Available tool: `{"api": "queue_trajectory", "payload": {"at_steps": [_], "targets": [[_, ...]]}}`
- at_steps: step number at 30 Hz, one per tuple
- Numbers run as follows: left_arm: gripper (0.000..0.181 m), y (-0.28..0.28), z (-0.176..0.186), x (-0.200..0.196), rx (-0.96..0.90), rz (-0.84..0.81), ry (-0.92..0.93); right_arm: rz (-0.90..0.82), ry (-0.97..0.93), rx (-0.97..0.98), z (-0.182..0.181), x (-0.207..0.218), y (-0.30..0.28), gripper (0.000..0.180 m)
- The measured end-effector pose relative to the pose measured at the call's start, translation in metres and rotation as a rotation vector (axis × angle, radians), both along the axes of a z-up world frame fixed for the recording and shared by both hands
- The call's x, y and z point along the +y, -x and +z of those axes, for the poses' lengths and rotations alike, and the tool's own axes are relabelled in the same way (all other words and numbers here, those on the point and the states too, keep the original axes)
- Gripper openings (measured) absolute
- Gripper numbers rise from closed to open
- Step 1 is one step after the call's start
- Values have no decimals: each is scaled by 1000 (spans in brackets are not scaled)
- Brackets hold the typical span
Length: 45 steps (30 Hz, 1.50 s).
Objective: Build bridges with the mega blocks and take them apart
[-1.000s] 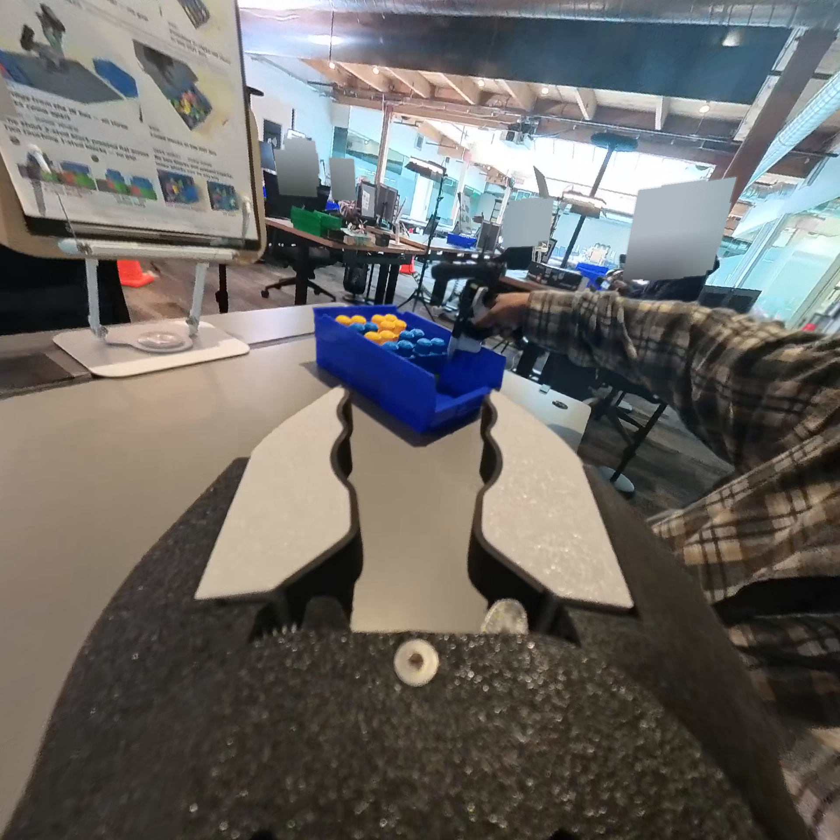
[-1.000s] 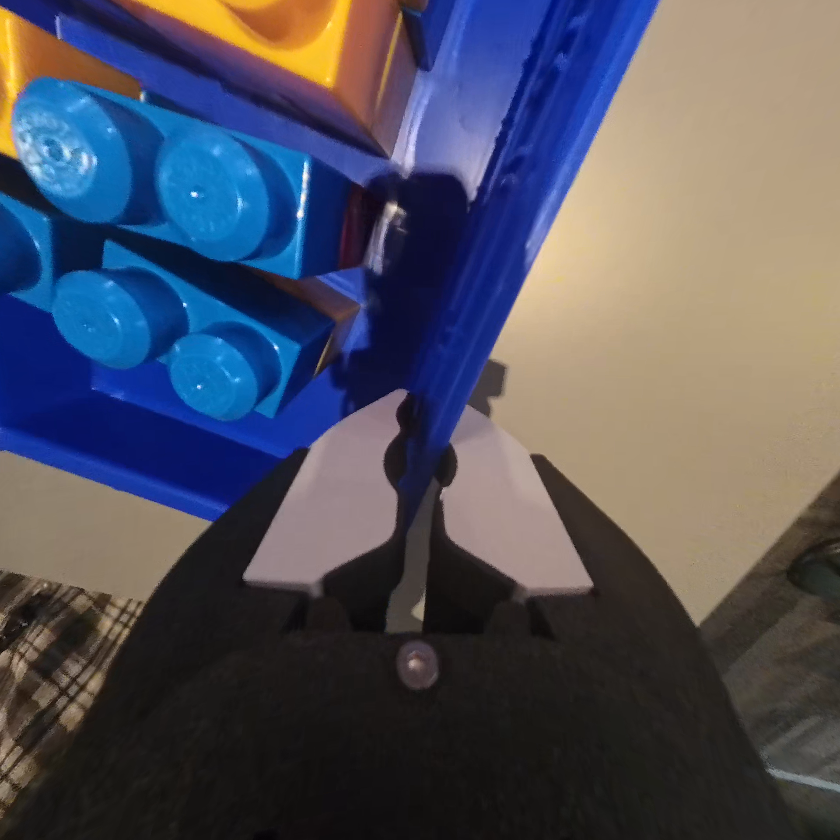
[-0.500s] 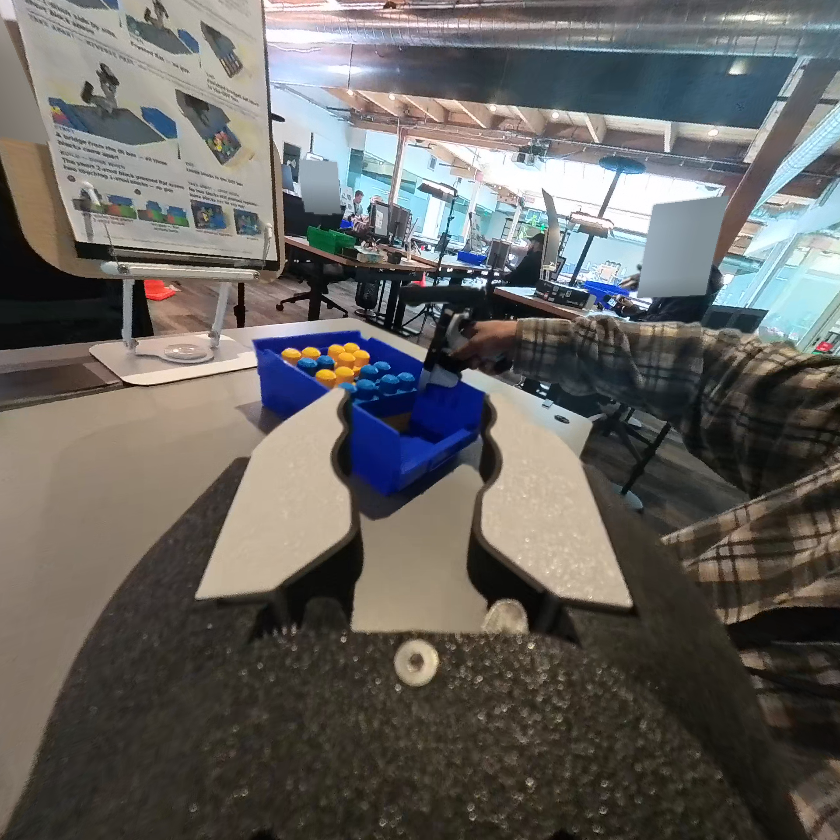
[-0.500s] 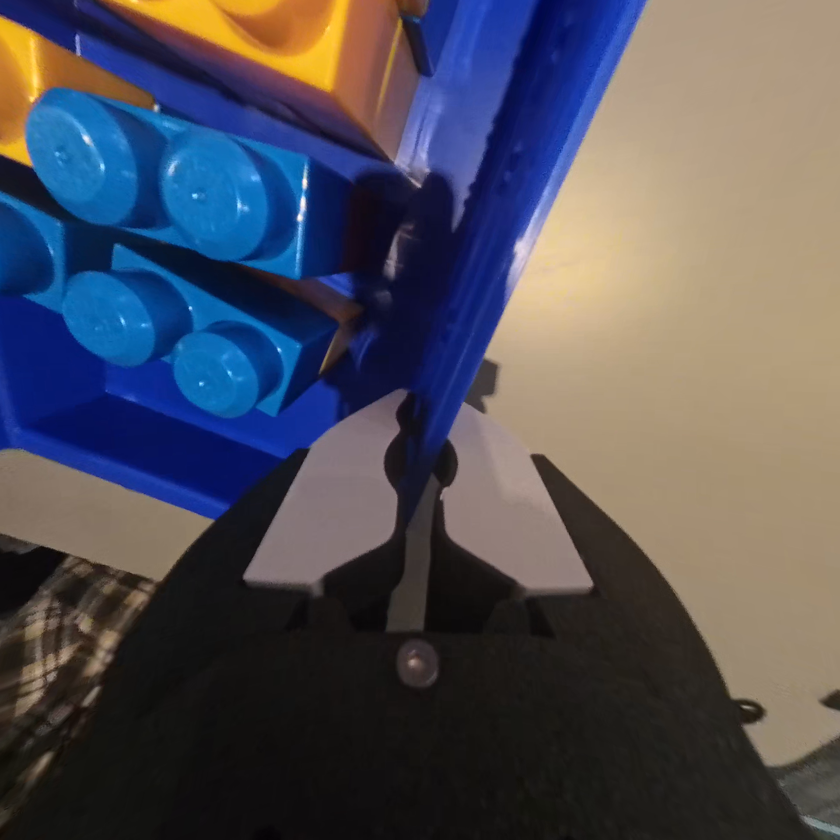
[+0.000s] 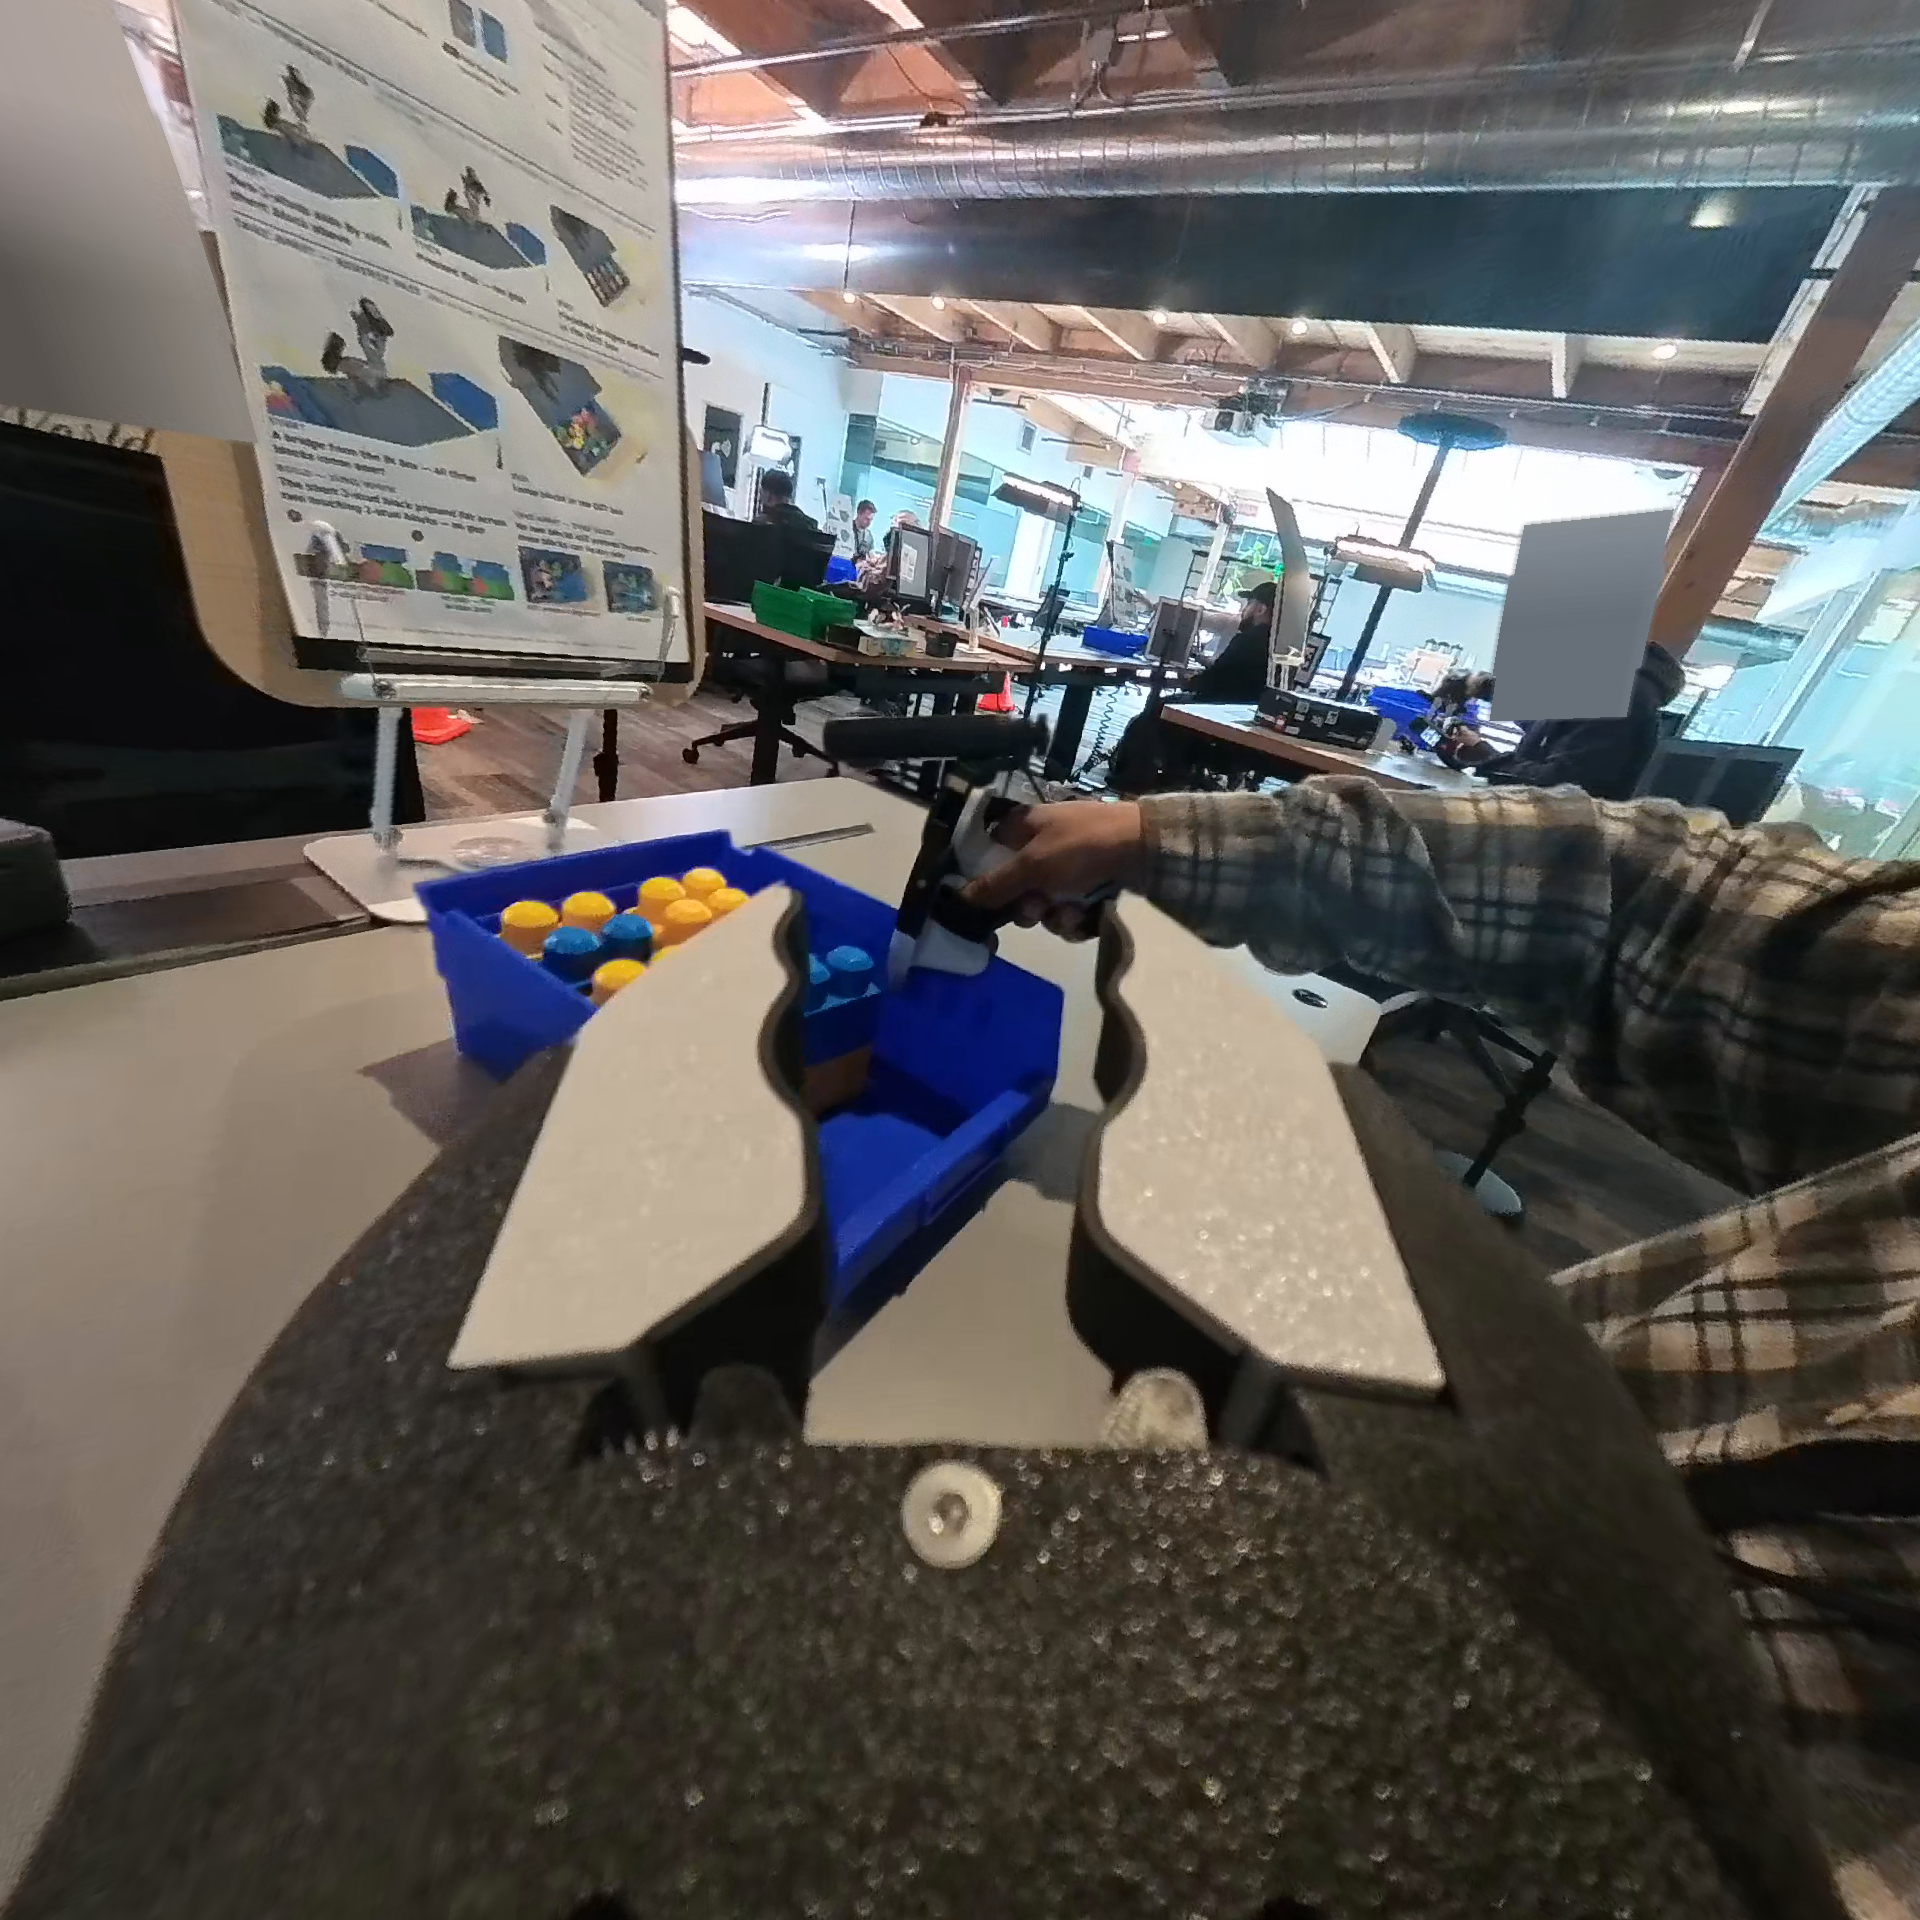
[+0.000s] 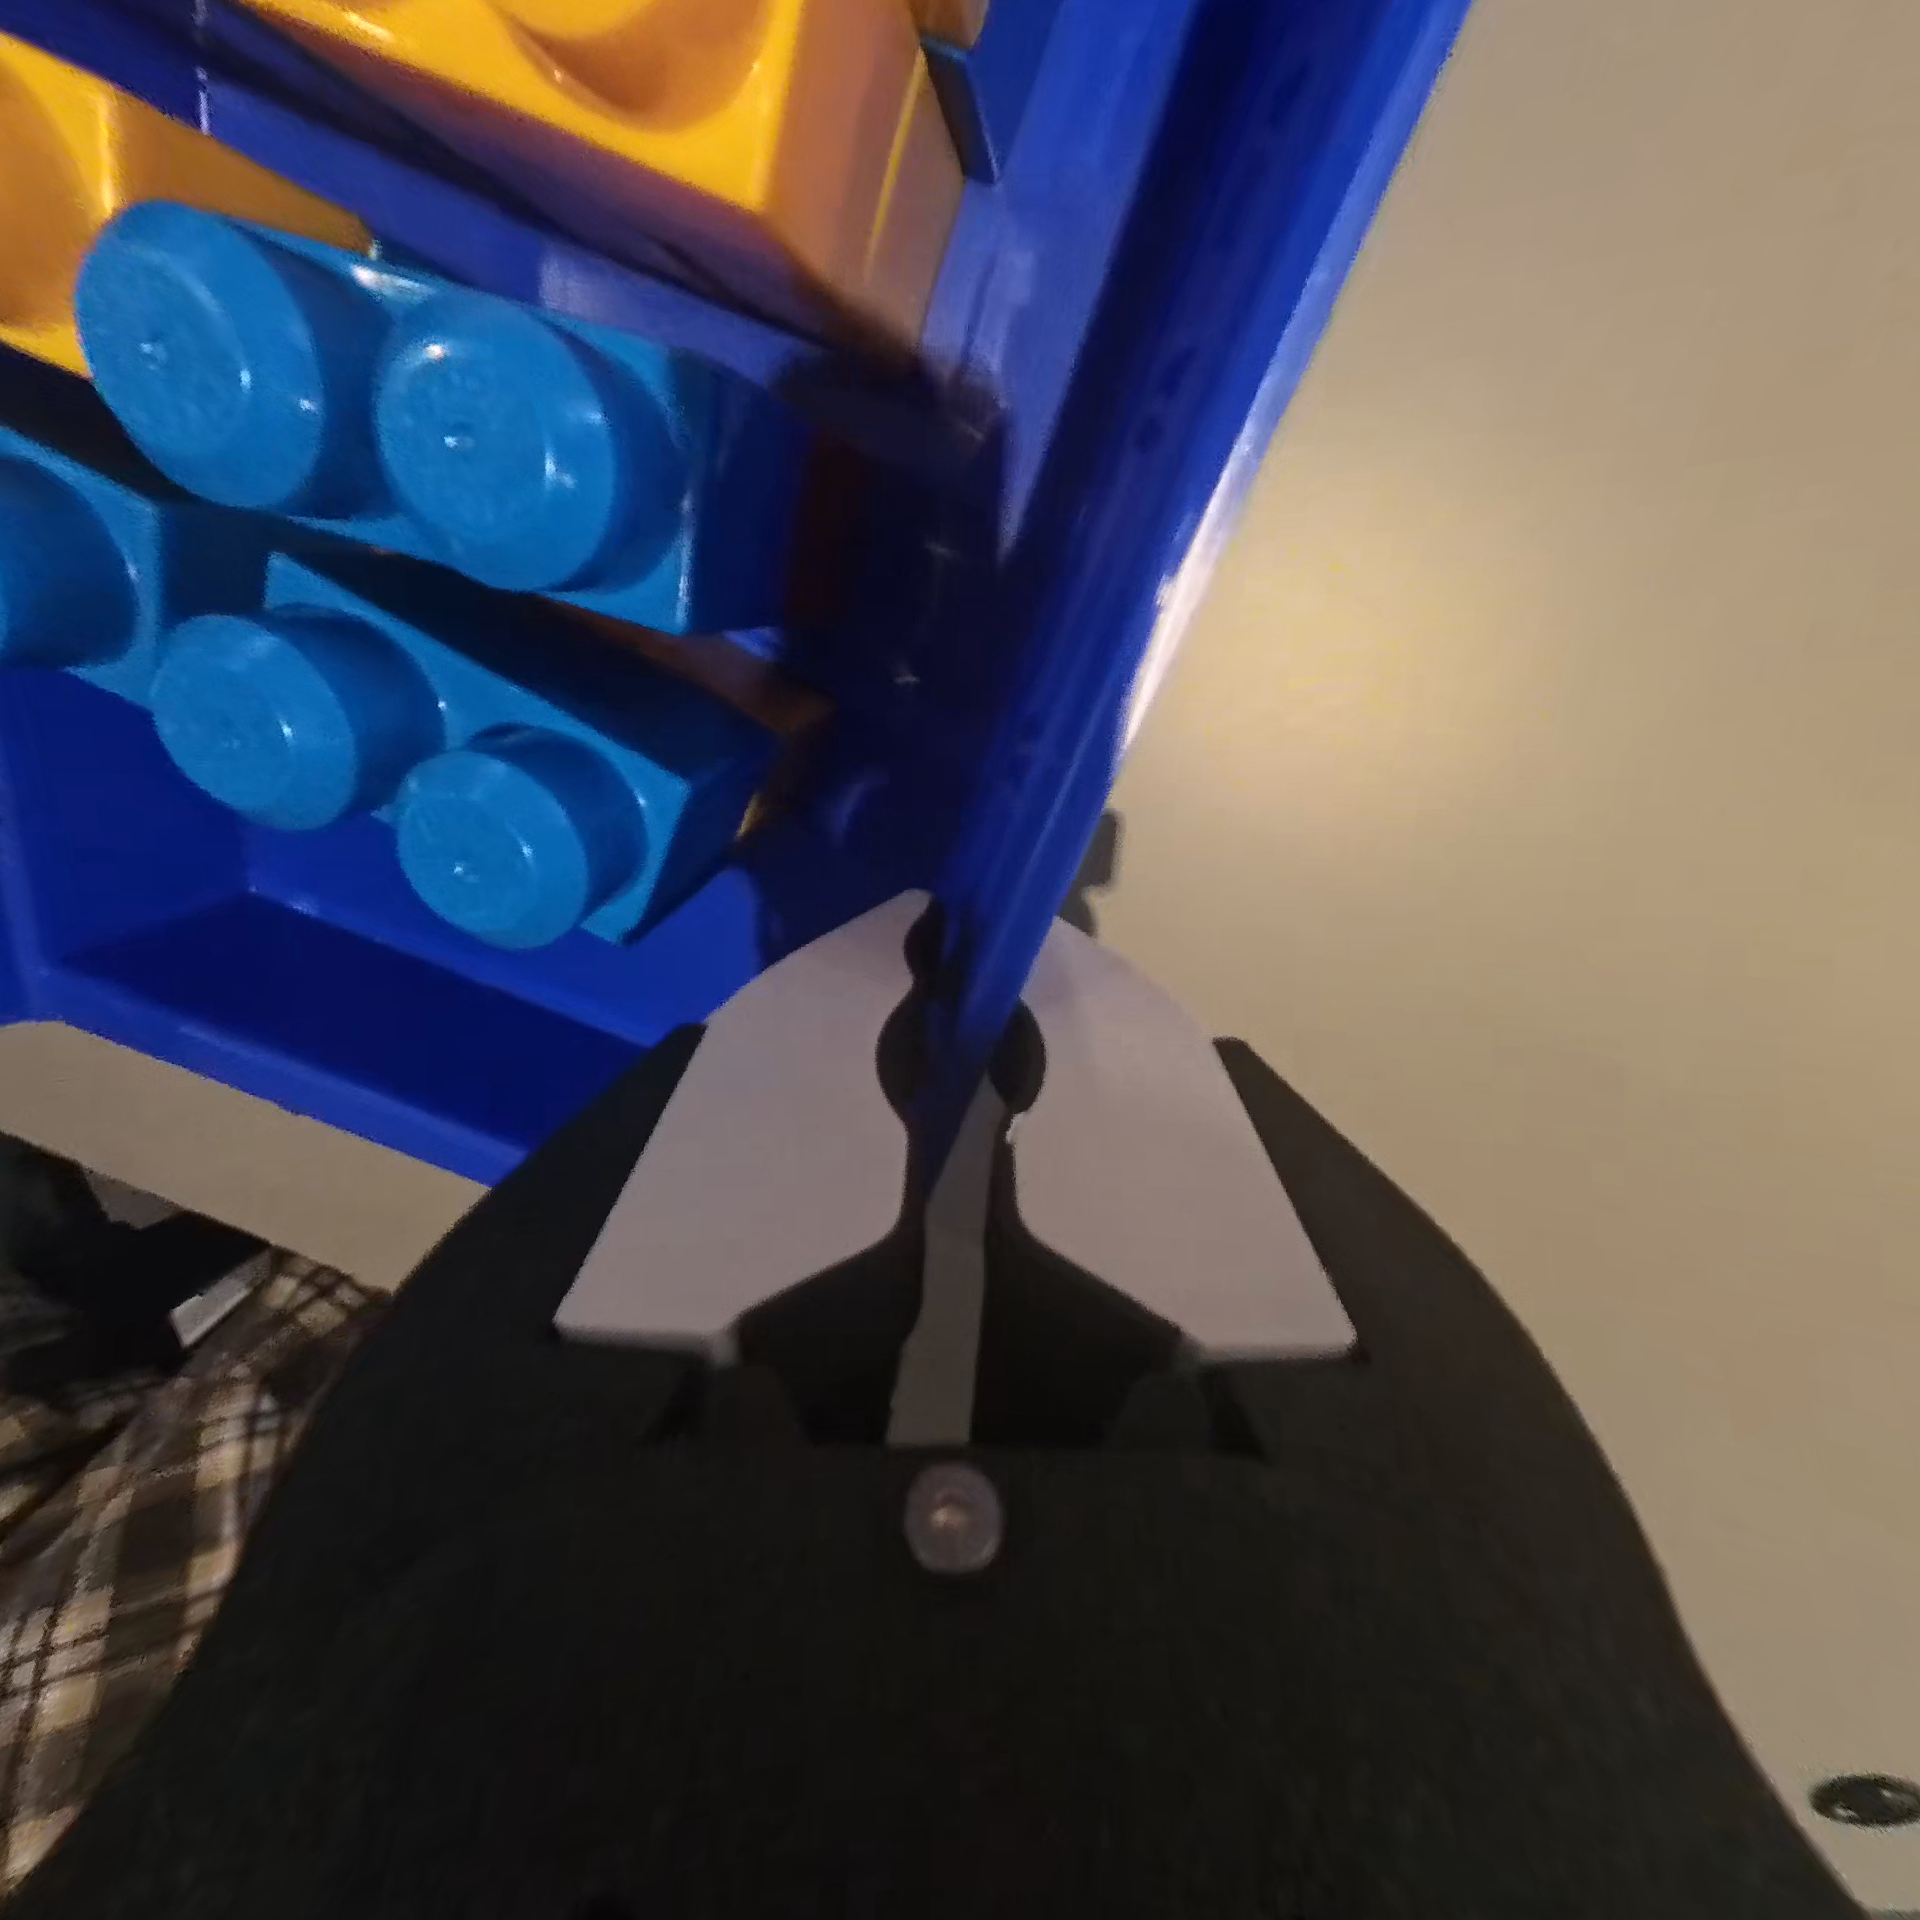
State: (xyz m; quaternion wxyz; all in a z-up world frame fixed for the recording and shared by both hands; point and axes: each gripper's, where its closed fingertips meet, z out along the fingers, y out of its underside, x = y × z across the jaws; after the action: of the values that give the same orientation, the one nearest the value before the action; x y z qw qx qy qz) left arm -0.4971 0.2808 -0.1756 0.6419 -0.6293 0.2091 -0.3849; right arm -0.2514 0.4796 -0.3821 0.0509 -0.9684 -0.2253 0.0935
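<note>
- Right gripper (image 6: pixel 966 997): clenched on the side wall of the blue bin (image 6: pixel 1091 540). One finger is inside the wall and one outside, with the wall edge running between the pads.
- Seen from the left wrist view, the right gripper (image 5: pixel 940 951) comes down onto the bin's right wall, held by a hand (image 5: pixel 1049 862) in a plaid sleeve (image 5: pixel 1455 935).
- Left gripper (image 5: pixel 945 997): released, jaws wide apart and holding nothing. It sits low over the grey table (image 5: pixel 208 1122).
- Blue bin (image 5: pixel 935 1164): just ahead of the left gripper's fingertips, its near corner showing in the gap between the fingers. The left finger (image 5: pixel 665 1143) covers part of it.
- Mega blocks: yellow blocks (image 5: pixel 665 904) and blue blocks (image 5: pixel 592 945) lie studs-up inside the bin, ahead and to the left of the left gripper.
- In the right wrist view, the blue blocks (image 6: pixel 416 582) lie just ahead and to the left of the clamped fingers, with a yellow block (image 6: pixel 665 114) beyond them.
- Instruction sheet (image 5: pixel 447 343): on a stand (image 5: pixel 468 842) at the table's far side, ahead and left of the left gripper, beyond the bin.
</note>
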Motion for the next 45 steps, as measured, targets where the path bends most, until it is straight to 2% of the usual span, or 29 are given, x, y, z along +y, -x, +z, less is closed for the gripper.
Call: {"api": "queue_trajectory", "payload": {"at_steps": [14,16,17,19,22,26,29,32,35,37,42,45], "targets": [[52,11,-2,3,-24,22,17,-17,27,44,1,-18,81,8],[54,13,-2,4,-19,35,17,-22,77,133,3,-26,91,21],[56,15,-3,4,-13,45,15,-21,136,199,6,-31,96,41],[60,23,-1,5,-3,81,4,5,205,323,13,-37,97,44],[63,42,0,7,9,160,-9,23,85,469,31,-23,79,49],[70,74,-5,17,61,282,31,-9,-141,733,86,-10,30,53],[73,100,-2,30,109,374,58,-70,-388,766,119,-3,-41,59],[83,140,-5,55,263,488,164,-120,-630,726,139,-8,-115,68],[90,195,-10,85,412,582,295,-124,-893,723,155,-26,-171,69],[89,231,-16,101,453,608,395,-143,-1019,709,158,-40,-200,73],[90,307,-46,123,500,701,653,-134,-1082,676,134,-72,-230,72],[90,354,-73,130,513,798,803,-102,-1133,585,121,-81,-237,80]]}}
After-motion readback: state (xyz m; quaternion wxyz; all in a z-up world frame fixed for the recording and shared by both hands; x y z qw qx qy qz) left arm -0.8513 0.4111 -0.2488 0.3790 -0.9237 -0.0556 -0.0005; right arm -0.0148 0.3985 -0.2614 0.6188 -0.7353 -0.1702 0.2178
